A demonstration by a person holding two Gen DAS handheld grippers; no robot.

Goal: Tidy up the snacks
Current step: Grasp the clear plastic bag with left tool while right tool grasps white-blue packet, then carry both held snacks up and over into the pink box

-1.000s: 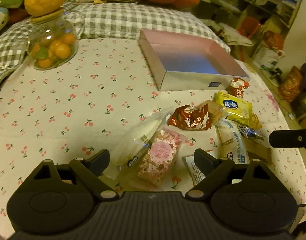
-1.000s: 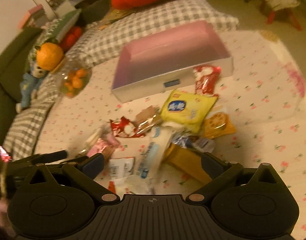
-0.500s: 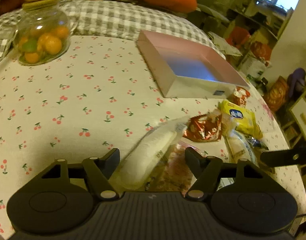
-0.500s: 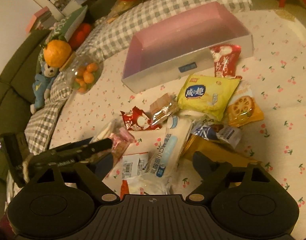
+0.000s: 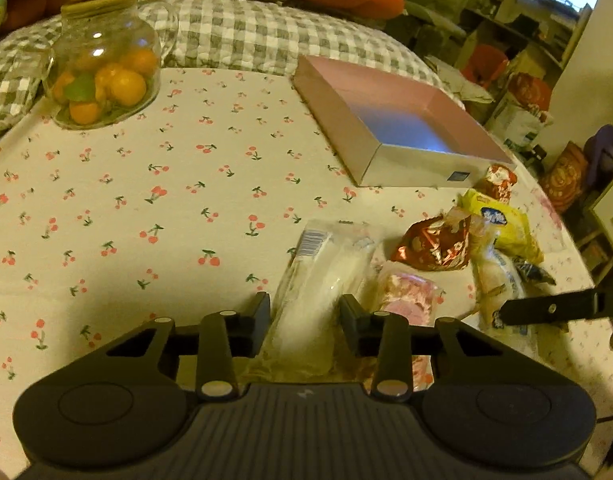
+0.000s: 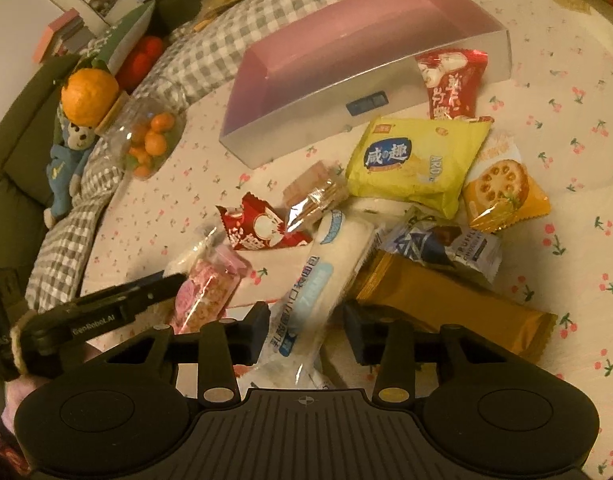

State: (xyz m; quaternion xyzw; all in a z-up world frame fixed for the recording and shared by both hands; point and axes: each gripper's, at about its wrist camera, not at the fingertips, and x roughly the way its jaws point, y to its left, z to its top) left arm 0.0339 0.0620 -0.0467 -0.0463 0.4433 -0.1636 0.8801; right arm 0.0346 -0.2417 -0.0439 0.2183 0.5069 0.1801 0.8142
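Two hand-held grippers are seen over a table (image 5: 106,208) covered with a cherry-print cloth. The left gripper (image 5: 305,312) is pinched on a white wrapped roll (image 5: 326,276), whose near end lies between the two fingers; both pads appear pressed against the wrapper. The far end of this roll, marked with a barcode, points toward the middle of the table. The right gripper (image 6: 304,328) is positioned around a blue-and-white wrapped roll (image 6: 326,264); the wrapper is touched by the left finger, while a gap is visible at the right finger, so the fingers are partly spread and no firm pinch is shown.

A pink-lined box (image 6: 346,60) is placed near the far edge of the table. A red packet (image 6: 452,80) rests against its front wall. Just in front of the box, a yellow cracker packet (image 6: 414,160) overlaps an orange biscuit packet (image 6: 506,196). A gold bar packet (image 6: 446,304) lies just beside the right gripper, partly under a truffle packet (image 6: 446,244). A pink puffed-rice bar (image 6: 210,284) lies beside the left gripper, and a second red packet (image 6: 258,228) lies beyond it. A glass jar of oranges (image 5: 102,76) stands at the far left edge of the table.
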